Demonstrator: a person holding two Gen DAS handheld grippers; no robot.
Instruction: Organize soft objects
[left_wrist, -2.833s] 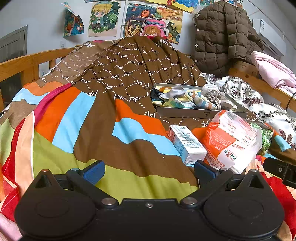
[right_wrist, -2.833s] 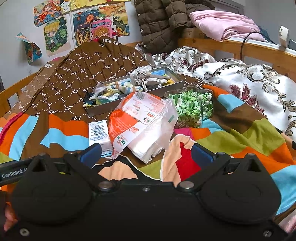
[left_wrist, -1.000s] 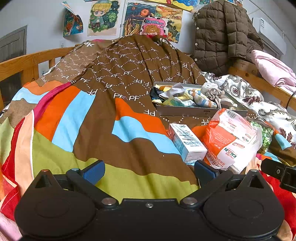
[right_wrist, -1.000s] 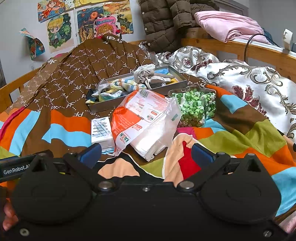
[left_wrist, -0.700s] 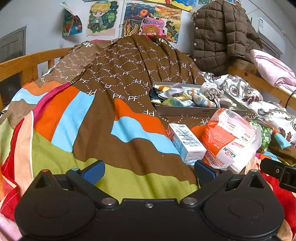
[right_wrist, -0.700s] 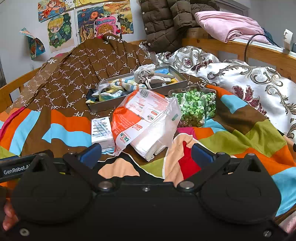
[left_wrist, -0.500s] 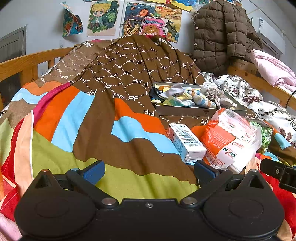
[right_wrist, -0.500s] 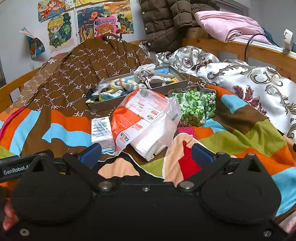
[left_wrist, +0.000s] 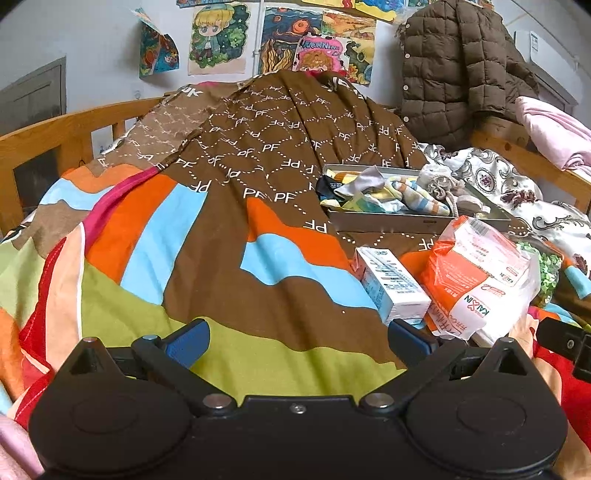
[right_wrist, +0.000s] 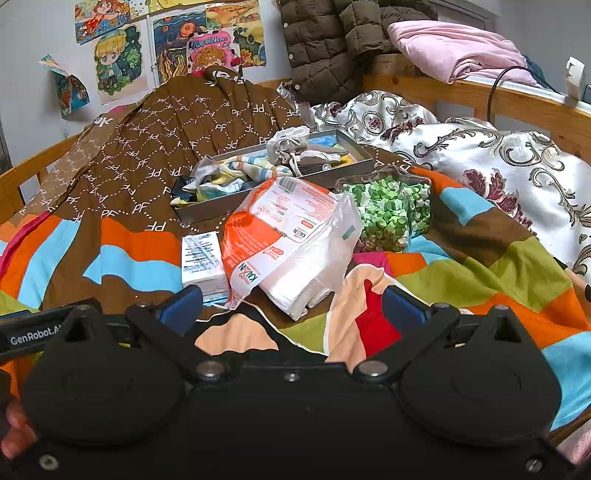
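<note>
A grey tray (right_wrist: 207, 211) (left_wrist: 388, 222) holding several crumpled socks and cloths (right_wrist: 258, 168) (left_wrist: 399, 192) lies on the colourful quilt. In front of it lie an orange-and-white tissue pack (right_wrist: 288, 236) (left_wrist: 476, 277), a small white box (right_wrist: 202, 262) (left_wrist: 391, 284) and a clear bag of green bits (right_wrist: 388, 210) (left_wrist: 543, 269). My right gripper (right_wrist: 291, 306) is open and empty, just short of the tissue pack. My left gripper (left_wrist: 297, 338) is open and empty over bare quilt, left of the box.
A brown patterned blanket (left_wrist: 280, 140) rises behind the tray. A floral silk quilt (right_wrist: 480, 155) lies at the right. A wooden bed rail (right_wrist: 480, 92) carries a brown jacket (right_wrist: 332, 40) and pink bedding (right_wrist: 454, 48). Posters hang on the wall.
Both grippers have drifted slightly over the last seconds and stay open. Nothing on the bed has moved.
</note>
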